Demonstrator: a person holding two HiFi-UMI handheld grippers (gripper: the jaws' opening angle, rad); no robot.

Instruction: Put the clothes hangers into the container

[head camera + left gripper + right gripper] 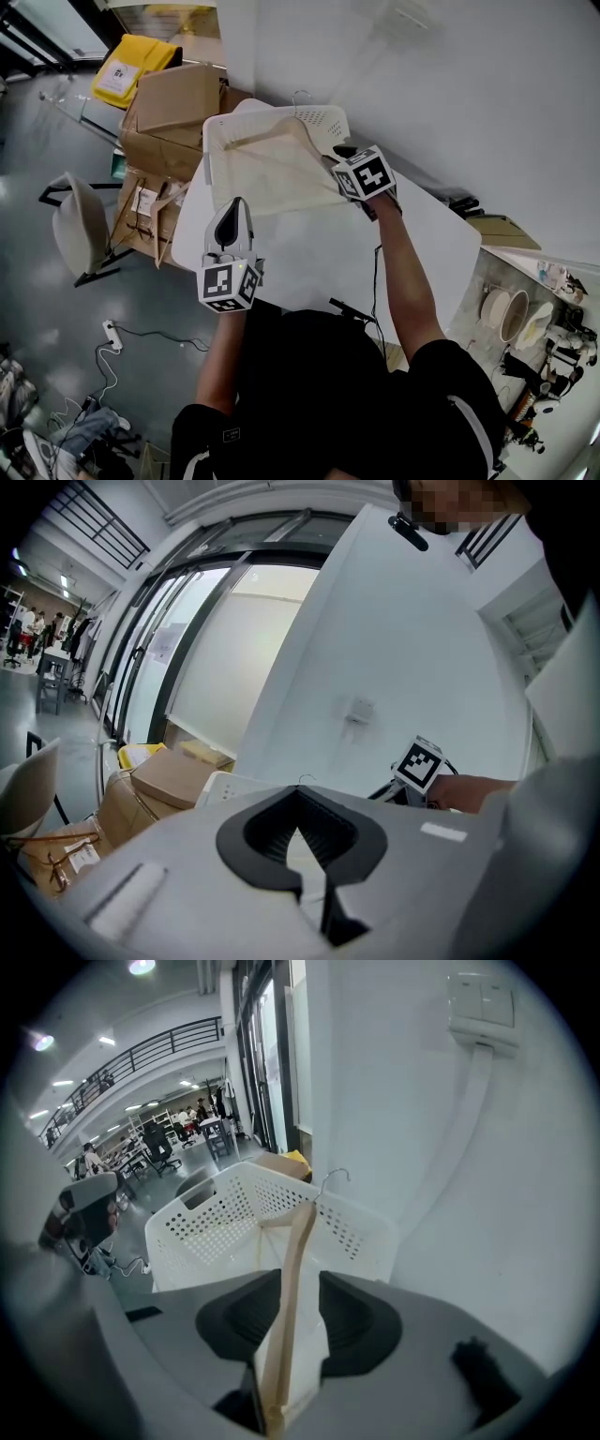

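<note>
Black fingers [352, 1321] of the right gripper [298, 1302] are clamped on a wooden hanger [296, 1241], caught low between them. The rest of it rises straight ahead, its wire hook [334, 1176] up by the far rim of the white perforated container [211, 1218]. That container sits at the far end of the white table [309, 253], with cardboard boxes [178, 103] just beside it. The left gripper [300, 803] hovers at the table's near-left edge, fingers pressed together with nothing between them.
</note>
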